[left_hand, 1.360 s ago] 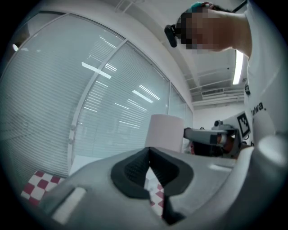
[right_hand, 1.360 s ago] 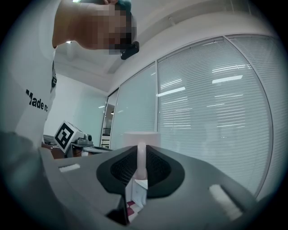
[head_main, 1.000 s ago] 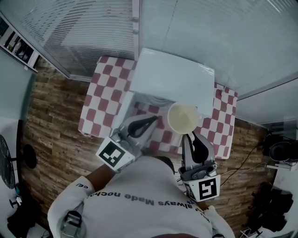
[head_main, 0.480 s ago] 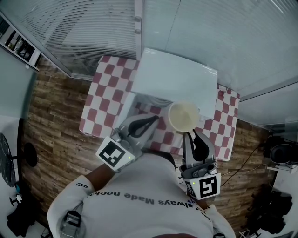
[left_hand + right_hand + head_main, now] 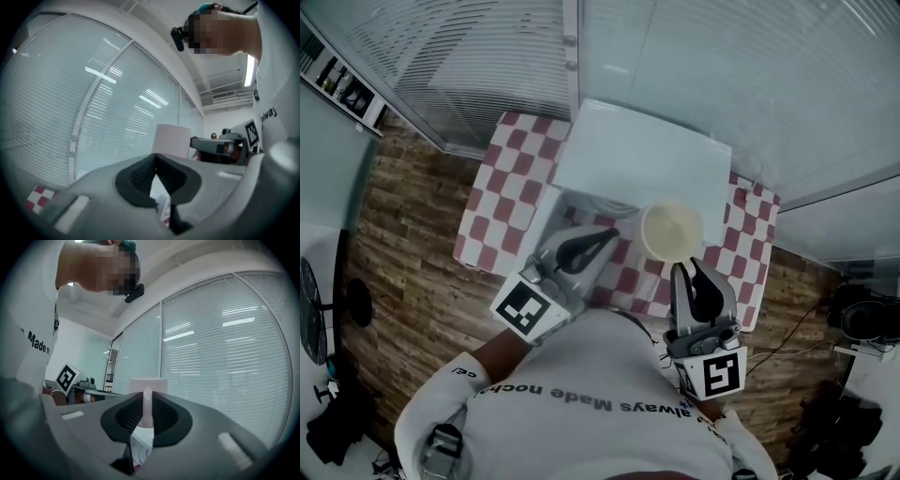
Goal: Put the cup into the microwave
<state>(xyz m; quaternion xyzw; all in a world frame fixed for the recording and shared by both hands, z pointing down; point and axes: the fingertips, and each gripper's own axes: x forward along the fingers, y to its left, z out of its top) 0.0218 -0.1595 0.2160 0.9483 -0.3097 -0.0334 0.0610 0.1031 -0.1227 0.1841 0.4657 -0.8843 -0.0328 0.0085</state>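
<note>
The cup [image 5: 672,232] was off the worktop, carried right at the tips of your right gripper [image 5: 686,272]. Its jaws were closed on a thin, pale, upright part of the cup, the handle as far as I could judge, with the body just beyond the tips. It looked stiff, smooth-walled and probably light, since I could make out no liquid from above. Held by one narrow part, though, it could swing or slip between the pads, so I would have kept it level, moved slowly and kept the pinch close to the body. The microwave [image 5: 642,155] stood just ahead of those jaws on the checked worktop [image 5: 502,187]. Your left gripper [image 5: 605,239] had its jaws closed on nothing, off to the cup's side. Only the right gripper view showed what sat between the pads. Only the head view showed the cup's open mouth and the microwave. The left gripper view gave the cup's side wall beyond its own tips.
</note>
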